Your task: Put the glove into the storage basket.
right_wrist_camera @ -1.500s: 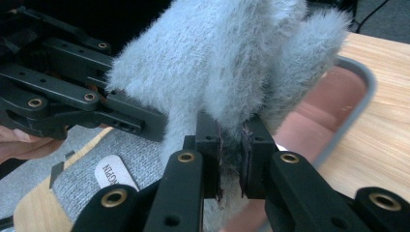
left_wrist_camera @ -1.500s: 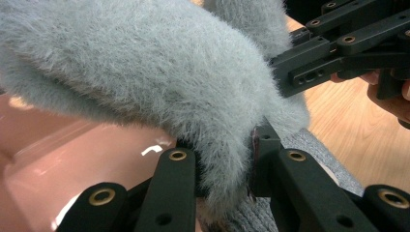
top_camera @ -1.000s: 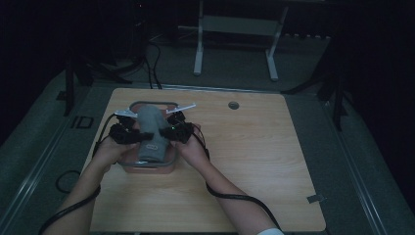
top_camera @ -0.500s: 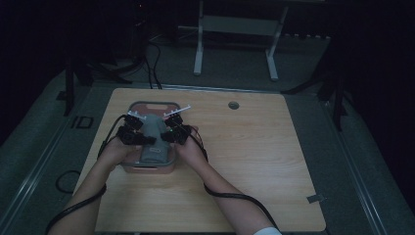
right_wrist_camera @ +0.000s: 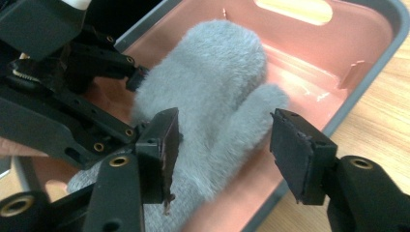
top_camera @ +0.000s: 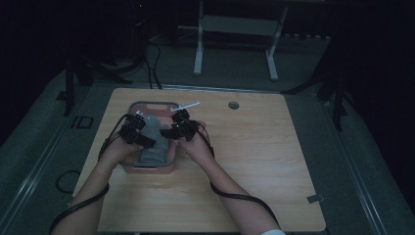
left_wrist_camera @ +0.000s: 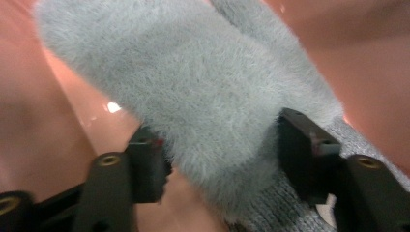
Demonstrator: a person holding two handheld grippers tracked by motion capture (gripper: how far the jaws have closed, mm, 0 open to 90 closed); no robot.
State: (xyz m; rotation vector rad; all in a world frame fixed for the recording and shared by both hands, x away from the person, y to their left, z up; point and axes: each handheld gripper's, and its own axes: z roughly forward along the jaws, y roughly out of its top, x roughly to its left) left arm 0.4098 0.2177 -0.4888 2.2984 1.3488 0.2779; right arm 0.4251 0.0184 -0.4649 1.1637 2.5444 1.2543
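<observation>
A fluffy grey mitten (top_camera: 155, 136) lies in a pink tray with a grey rim (top_camera: 151, 170) at the left of the wooden table. My left gripper (top_camera: 142, 137) is at its left side and my right gripper (top_camera: 170, 132) at its right. In the left gripper view the mitten (left_wrist_camera: 193, 82) lies between the spread jaws of the left gripper (left_wrist_camera: 225, 162), which have just been opening. In the right gripper view the mitten's thumb (right_wrist_camera: 241, 125) lies between the jaws of the right gripper (right_wrist_camera: 225, 150), which have just been opening, with a gap at each pad. The pink tray floor (right_wrist_camera: 309, 53) shows behind it.
The table (top_camera: 254, 161) stretches bare to the right of the tray, with a round cable hole (top_camera: 233, 105) near its far edge. A white frame's legs (top_camera: 198, 54) and cables stand on the floor behind. The person's forearms come in from the bottom.
A second ago both grippers held the mitten up over the tray. It has come down into the tray, and both pairs of jaws have opened off it.
</observation>
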